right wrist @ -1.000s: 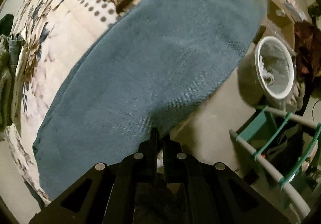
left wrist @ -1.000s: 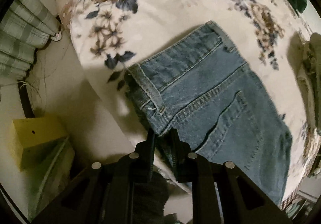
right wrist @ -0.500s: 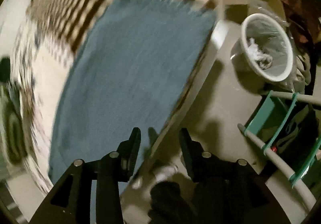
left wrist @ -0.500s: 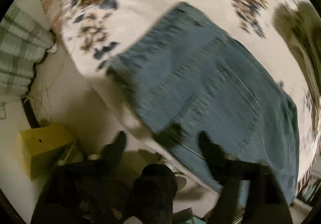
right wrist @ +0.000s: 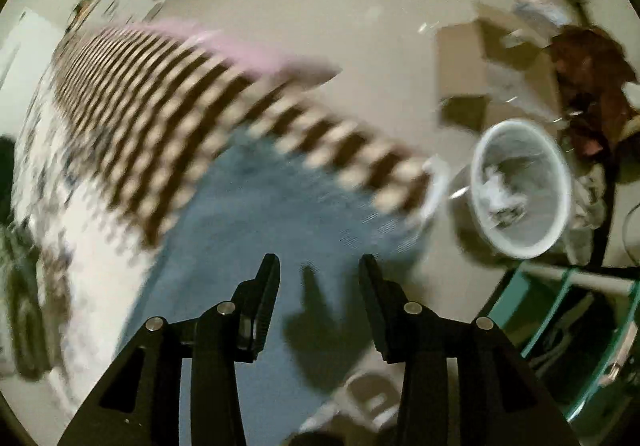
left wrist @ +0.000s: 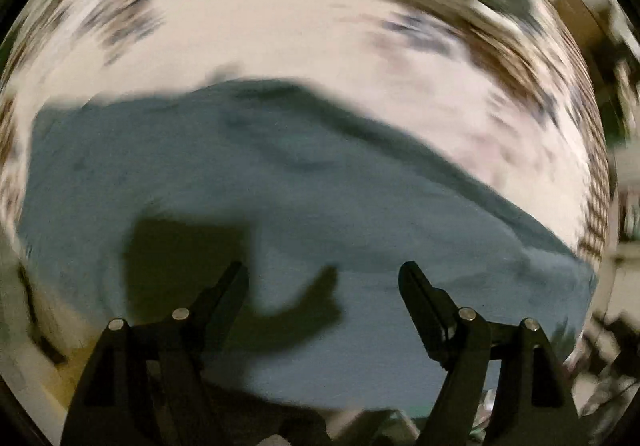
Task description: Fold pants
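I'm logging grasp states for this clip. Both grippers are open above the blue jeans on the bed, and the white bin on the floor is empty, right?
Not quite: the white bin is not empty; the right wrist view shows crumpled white scraps inside. The rest holds: the left gripper and right gripper are both open above the blue jeans on the bed.

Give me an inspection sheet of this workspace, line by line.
Surface: floral bedspread, checkered band at its edge.
Job's things: blue jeans lying on the bedspread; blur hides detail.
Clutter: white wastebasket with crumpled paper, cardboard pieces, teal-and-white rack on the floor.
Grippers: left hand-held gripper open, empty; right hand-held gripper open, empty.
Cables: nothing seen.
Surroundings: beige floor.
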`<state>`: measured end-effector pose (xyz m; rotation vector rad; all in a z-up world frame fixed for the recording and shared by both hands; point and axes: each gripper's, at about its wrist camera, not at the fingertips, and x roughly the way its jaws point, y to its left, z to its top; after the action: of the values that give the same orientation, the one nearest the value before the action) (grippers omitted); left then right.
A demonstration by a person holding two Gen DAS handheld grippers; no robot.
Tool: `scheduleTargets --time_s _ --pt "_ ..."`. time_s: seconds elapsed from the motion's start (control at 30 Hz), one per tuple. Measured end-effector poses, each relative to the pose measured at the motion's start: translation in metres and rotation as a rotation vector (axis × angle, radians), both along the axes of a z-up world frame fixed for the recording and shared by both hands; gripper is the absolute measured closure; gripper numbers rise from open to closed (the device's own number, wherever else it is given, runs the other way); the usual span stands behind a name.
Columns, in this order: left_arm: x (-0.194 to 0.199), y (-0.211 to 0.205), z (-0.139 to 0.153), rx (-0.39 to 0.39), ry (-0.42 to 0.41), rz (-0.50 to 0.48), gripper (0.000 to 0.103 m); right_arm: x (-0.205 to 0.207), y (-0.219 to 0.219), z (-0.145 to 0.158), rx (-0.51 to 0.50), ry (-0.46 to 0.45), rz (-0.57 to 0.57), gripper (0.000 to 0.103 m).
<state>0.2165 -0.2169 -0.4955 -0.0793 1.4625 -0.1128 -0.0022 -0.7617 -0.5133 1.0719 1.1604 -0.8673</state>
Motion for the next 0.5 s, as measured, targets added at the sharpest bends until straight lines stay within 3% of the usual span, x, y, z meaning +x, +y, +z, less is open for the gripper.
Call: scheduleTargets --time_s 0.2,0.3,0.37,0.43,0.47,0.5 --pt "0.022 -0.101 -0.025 0.043 0.004 -0.126 0.027 0.099 0.061 -0.029 0.290 -0.053 0.069 0.060" --pt "0.032 -0.126 -0.050 0.132 0.001 -0.177 0.026 0.137 0.084 -0.050 0.320 -0.013 0.068 0.060" --pt "0.037 -0.134 -0.058 0.125 -0.017 -0.171 0.016 0.147 0.095 -0.066 0.346 0.023 0.045 0.060" --pt "0.033 -0.139 -0.055 0.121 -0.016 -0.179 0.016 0.149 0.102 -0.082 0.365 0.081 0.017 0.060" --pt "0.032 -0.140 -0.053 0.122 -0.020 -0.186 0.016 0.150 0.103 -0.084 0.356 0.082 0.009 0.062" --pt "0.033 -0.139 -0.051 0.127 -0.024 -0.187 0.016 0.150 0.103 -0.083 0.344 0.086 0.008 0.074"
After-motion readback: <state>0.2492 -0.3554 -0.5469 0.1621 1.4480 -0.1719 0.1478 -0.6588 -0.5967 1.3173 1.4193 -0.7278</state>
